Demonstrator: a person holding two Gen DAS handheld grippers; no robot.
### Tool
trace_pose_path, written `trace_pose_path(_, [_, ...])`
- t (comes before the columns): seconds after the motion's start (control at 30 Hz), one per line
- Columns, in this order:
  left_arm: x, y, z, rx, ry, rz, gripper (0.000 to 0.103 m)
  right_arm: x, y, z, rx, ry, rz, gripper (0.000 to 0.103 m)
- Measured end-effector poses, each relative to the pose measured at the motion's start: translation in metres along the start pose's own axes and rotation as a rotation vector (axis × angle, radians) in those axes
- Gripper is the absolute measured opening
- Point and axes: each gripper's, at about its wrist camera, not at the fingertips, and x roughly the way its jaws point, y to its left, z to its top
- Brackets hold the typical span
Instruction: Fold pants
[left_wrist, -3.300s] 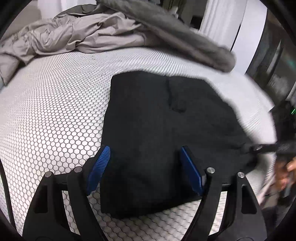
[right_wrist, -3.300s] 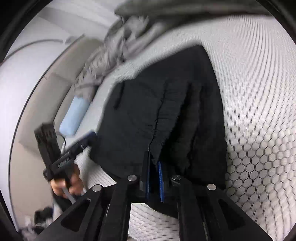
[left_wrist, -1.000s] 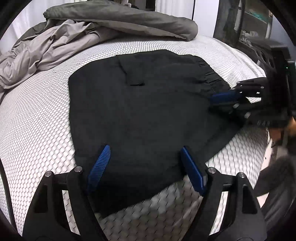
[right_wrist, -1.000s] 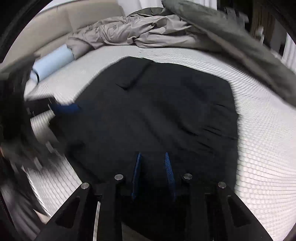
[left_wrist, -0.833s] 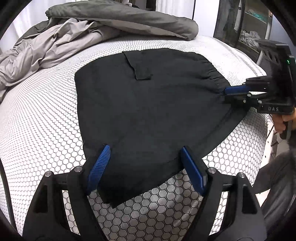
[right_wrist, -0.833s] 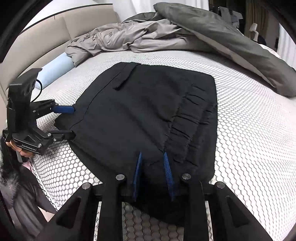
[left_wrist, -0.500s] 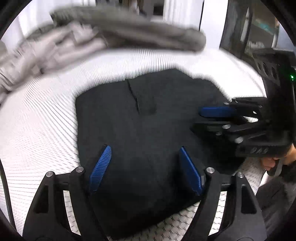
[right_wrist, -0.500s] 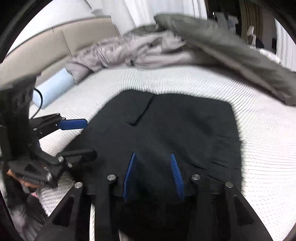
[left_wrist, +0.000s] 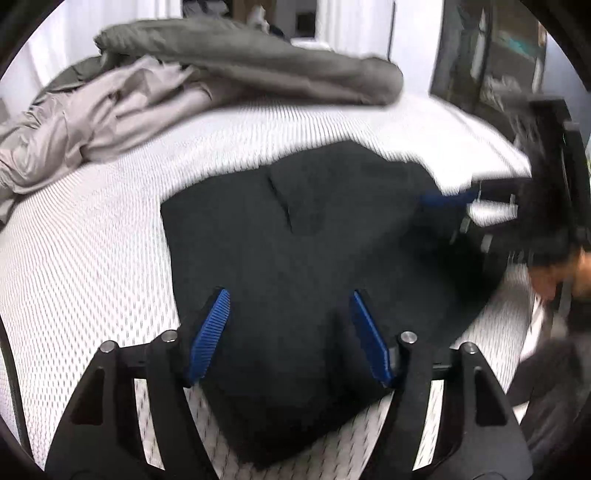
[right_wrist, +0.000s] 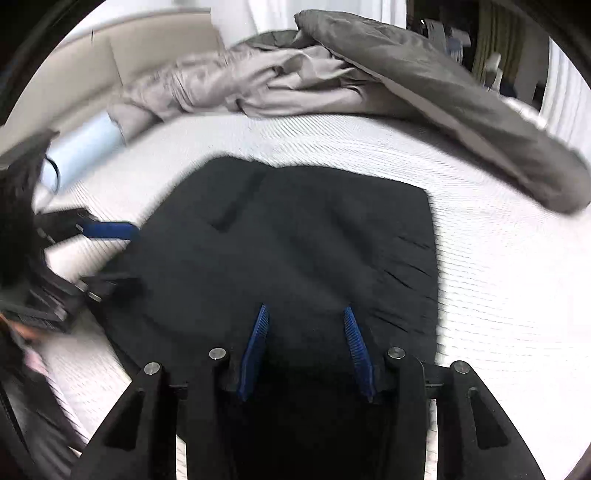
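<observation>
A wide bed with a white honeycomb-mesh mattress cover (left_wrist: 92, 258) fills both views. At its far side lies a rumpled heap of grey and beige bedding (right_wrist: 332, 74), and a pale blue cylindrical bolster (right_wrist: 81, 147) sits by the beige padded headboard (right_wrist: 147, 48). The black fabric pants (left_wrist: 295, 240), folded into a compact flat shape with 1 pocket flap showing, lie on the mattress near its front edge. The left gripper (left_wrist: 290, 328) hangs over their near end, its 2 blue ribbed fingers (left_wrist: 210, 332) spread wide apart, holding nothing. The right gripper (right_wrist: 304, 350) hovers over the waistband side, fingers likewise apart and empty.
</observation>
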Motion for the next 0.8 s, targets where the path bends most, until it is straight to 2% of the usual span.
trace_pose_path(0.1, [0.031,0.008,0.015,-0.055,0.052,-0.008,0.065,0.016,0.017,0.013,-0.015,0.007,-0.008,0.045])
trace_pose_path(0.17, [0.048,0.012,0.006,-0.052,0.089,0.003,0.069,0.034,0.027,0.012,-0.056,0.062,-0.008,0.044])
trace_pose_path(0.2, [0.050,0.014,0.002,-0.048,0.073,-0.007,0.069,0.046,0.031,0.007,-0.123,0.109,-0.049,0.044])
trace_pose_path(0.27, [0.045,0.013,-0.003,-0.023,0.066,0.000,0.072,0.046,0.028,0.005,-0.216,0.102,-0.127,0.044])
trace_pose_path(0.3, [0.046,0.013,-0.003,-0.015,0.067,0.005,0.073,0.039,0.017,0.002,-0.220,0.110,-0.179,0.044])
trace_pose_path(0.33, [0.044,0.014,-0.007,-0.003,0.070,0.012,0.073,0.032,0.008,0.000,-0.207,0.107,-0.184,0.041])
trace_pose_path(0.37, [0.042,0.016,-0.010,-0.003,0.073,0.018,0.074,0.021,-0.006,-0.004,-0.170,0.095,-0.155,0.041])
trace_pose_path(0.43, [0.040,0.021,-0.011,-0.021,0.082,0.015,0.074,0.010,-0.015,-0.011,-0.156,0.080,-0.160,0.041])
trace_pose_path(0.53, [0.026,0.022,-0.003,-0.056,0.070,0.024,0.065,0.003,-0.010,-0.007,-0.165,0.051,-0.166,0.042])
trace_pose_path(0.6, [0.016,0.021,0.004,-0.072,0.022,0.020,0.065,-0.007,-0.006,-0.001,-0.117,0.014,-0.093,0.043])
trace_pose_path(0.67, [0.022,0.023,0.016,-0.091,0.013,0.037,0.065,-0.005,0.002,0.008,-0.084,-0.012,-0.048,0.044])
trace_pose_path(0.77, [0.047,0.023,0.021,-0.092,0.070,0.078,0.065,0.019,0.011,0.016,-0.074,0.020,-0.048,0.044])
trace_pose_path(0.8, [0.057,0.025,0.018,-0.087,0.096,0.086,0.065,0.036,0.013,0.013,-0.066,0.080,-0.042,0.044])
